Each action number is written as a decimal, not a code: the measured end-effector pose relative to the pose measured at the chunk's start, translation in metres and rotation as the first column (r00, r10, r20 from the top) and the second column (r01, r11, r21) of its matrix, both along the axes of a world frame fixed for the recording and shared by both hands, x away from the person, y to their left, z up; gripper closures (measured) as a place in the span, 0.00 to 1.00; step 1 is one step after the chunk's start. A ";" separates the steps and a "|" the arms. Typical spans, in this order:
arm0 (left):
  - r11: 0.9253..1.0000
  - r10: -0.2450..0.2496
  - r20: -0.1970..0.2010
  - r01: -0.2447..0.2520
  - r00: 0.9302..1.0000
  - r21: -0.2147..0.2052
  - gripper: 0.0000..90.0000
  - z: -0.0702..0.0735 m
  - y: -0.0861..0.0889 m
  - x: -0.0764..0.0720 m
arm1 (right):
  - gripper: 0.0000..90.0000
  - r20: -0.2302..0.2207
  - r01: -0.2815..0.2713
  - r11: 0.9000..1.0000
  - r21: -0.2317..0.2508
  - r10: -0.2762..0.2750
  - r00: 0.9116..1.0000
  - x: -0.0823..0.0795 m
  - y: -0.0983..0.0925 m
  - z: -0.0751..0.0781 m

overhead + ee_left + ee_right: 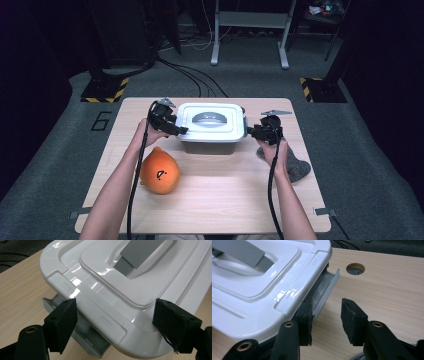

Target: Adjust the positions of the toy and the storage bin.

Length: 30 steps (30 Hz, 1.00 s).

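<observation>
An orange toy [160, 172] with a small dark mark lies on the counter [225, 200] at the near left, just beside the person's left forearm. Behind it, the left gripper [176, 128] sits at the left end of the box [210, 145]. In the left gripper view its jaws stand released and wide, one pad on each side of the lid's [105, 290] end edge, neither pressing on it; a grey latch [82, 337] hangs open under the rim between them.

The box stands at the middle of the counter toward the far edge, a grey tub closed by a white lid with a grey handle [211, 118] lying flat in its recess.

The right gripper [252, 132] sits at the box's right end. In the right gripper view its jaws are partly closed with a gap between them; one pad lies against the edge of the right latch [325, 293], which swings out from under the lid, the other stands free over bare wood. Nothing is clamped.

A grey cloth [297, 167] lies under the right hand, near the right edge.
</observation>
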State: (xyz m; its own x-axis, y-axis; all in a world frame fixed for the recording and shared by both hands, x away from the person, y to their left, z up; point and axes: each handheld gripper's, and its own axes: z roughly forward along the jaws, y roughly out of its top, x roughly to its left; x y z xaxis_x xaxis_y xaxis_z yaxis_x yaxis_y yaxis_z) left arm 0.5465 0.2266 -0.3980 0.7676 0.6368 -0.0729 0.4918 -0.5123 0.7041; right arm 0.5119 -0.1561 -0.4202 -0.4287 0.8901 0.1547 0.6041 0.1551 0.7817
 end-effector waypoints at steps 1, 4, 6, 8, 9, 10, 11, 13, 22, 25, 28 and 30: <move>1.000 -0.001 0.000 0.001 1.000 0.003 0.22 0.000 0.000 0.000 | 0.69 -0.004 0.001 1.000 0.001 -0.001 1.000 0.002 0.001 0.000; 1.000 0.001 -0.002 -0.001 1.000 0.003 0.22 0.000 -0.001 -0.001 | 0.72 -0.012 0.017 1.000 -0.002 -0.017 1.000 0.007 0.001 0.001; 1.000 0.004 -0.002 -0.004 1.000 0.002 0.22 0.000 -0.001 -0.001 | 0.75 -0.016 0.024 1.000 0.001 -0.024 1.000 0.009 0.001 0.001; 1.000 0.006 -0.003 -0.006 1.000 -0.001 0.22 0.000 -0.001 -0.001 | 0.76 -0.019 0.028 1.000 0.009 -0.028 0.999 0.012 0.001 0.000; 1.000 0.007 -0.001 -0.007 1.000 -0.002 0.22 0.000 -0.001 -0.001 | 0.78 -0.020 0.026 1.000 0.007 -0.026 0.999 0.013 0.000 0.000; 1.000 0.007 0.000 -0.007 1.000 -0.004 0.22 0.000 -0.001 0.000 | 0.79 -0.025 0.033 0.999 0.001 -0.033 0.999 0.014 0.001 0.000; 1.000 0.007 0.003 -0.007 1.000 -0.003 0.22 0.000 -0.001 0.000 | 0.80 -0.032 0.038 0.999 -0.008 -0.038 0.999 0.015 0.001 -0.001; 1.000 0.008 0.008 -0.008 1.000 0.004 0.22 0.000 -0.002 0.000 | 0.81 -0.046 0.040 0.999 -0.018 -0.041 0.998 0.019 0.001 -0.006; 1.000 0.009 0.009 -0.009 1.000 0.001 0.22 0.000 -0.002 -0.001 | 0.76 -0.016 0.030 0.998 0.059 -0.029 0.999 0.016 -0.001 -0.001; 1.000 0.008 0.011 -0.008 1.000 0.005 0.22 0.000 -0.002 -0.001 | 0.77 -0.022 0.019 0.998 0.053 -0.018 1.000 0.019 0.003 -0.002; 1.000 0.008 0.013 -0.008 1.000 0.004 0.22 0.000 -0.003 -0.001 | 0.81 -0.032 0.013 0.999 0.029 -0.013 0.999 0.021 0.009 -0.004; 1.000 0.009 0.014 -0.009 1.000 0.004 0.22 0.000 -0.003 -0.001 | 0.83 -0.035 0.008 1.000 0.029 -0.007 0.999 0.022 0.011 -0.006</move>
